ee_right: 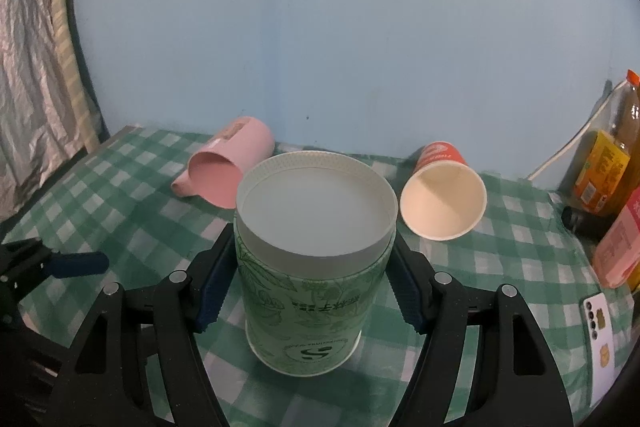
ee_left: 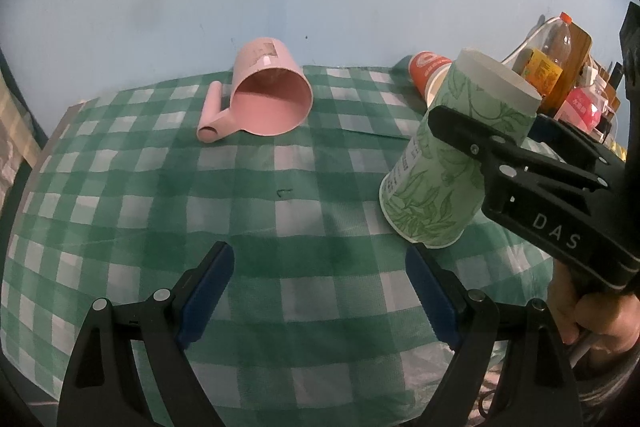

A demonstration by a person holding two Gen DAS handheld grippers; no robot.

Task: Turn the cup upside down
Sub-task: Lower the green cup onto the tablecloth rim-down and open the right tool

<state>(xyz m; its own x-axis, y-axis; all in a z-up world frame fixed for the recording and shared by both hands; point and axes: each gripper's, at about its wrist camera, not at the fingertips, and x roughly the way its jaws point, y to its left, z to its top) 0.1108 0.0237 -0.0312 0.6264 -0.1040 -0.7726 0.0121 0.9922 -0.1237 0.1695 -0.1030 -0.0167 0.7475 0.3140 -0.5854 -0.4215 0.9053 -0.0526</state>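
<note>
- Paper cup, green leaf-printed, is gripped upside down between the blue ribbed fingers of the right gripper, tilted over the checked tabletop.
- Left gripper is held open, nothing between its fingers.
- Smooth pink plastic mug and orange paper cup are laid on their sides.

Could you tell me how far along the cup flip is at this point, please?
Mostly done: the green paper cup is already inverted, its flat base up and its rim down near the checked tablecloth. In hand: the right tool grips its sides, and the cup is tilted. Left: set it flat and release. The left tool is open and idle.
</note>
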